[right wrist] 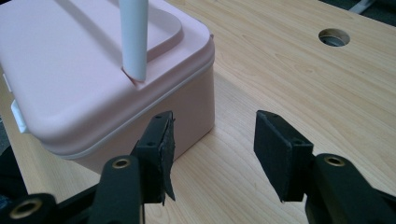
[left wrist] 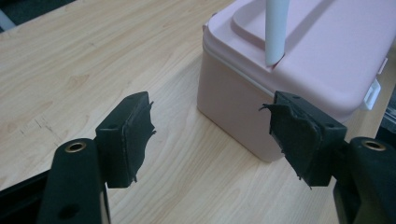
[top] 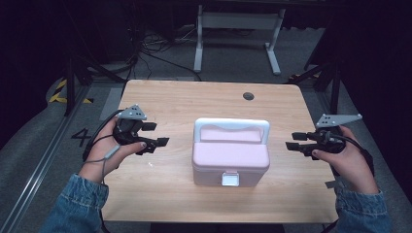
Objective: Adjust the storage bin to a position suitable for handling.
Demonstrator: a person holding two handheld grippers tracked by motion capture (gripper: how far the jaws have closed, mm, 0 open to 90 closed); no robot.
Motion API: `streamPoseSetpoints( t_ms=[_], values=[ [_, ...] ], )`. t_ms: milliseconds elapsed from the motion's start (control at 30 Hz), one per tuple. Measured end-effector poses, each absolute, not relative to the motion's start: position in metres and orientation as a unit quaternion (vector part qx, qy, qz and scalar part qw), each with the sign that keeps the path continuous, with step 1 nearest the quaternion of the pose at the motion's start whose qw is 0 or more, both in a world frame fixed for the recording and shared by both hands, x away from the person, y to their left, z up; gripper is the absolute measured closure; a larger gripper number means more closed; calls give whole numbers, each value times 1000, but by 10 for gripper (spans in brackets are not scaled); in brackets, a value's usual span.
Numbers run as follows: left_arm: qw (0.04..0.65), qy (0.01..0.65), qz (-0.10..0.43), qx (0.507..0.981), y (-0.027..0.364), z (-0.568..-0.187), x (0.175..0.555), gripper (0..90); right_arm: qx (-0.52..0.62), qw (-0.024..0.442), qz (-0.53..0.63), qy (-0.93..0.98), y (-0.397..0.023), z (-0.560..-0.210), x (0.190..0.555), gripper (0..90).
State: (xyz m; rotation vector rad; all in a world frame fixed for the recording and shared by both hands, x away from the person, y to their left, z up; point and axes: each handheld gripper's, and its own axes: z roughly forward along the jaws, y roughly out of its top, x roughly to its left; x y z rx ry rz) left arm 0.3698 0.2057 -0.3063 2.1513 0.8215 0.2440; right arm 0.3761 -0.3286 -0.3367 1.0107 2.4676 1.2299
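Pink box (top: 231, 160) is flanked by open, empty left gripper (top: 156, 134) and right gripper (top: 293, 141), seemingly equidistant.

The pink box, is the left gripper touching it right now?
Apart. In the high view, bare table shows between the left gripper and the pink box; the left gripper view shows its open fingers short of the box.

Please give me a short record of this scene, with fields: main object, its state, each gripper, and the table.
main object: pink box with white handle
lid: down, white front latch
handle: raised upright
left gripper: open, beside the box's left side, apart from it
right gripper: open, beside the box's right side, holding nothing
table: light wood, round hole near the far edge
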Motion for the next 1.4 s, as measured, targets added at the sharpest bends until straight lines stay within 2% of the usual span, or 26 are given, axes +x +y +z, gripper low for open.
streamPoseSetpoints(
  t_ms=[600,1400],
  values=[
    [411,287,92,860,166,-288,384,289,349,98,424,830,-335,-340,366,470],
    [429,249,67,866,114,-315,423,220,355,103,412,833,-340,-345,361,470]
  ],
)
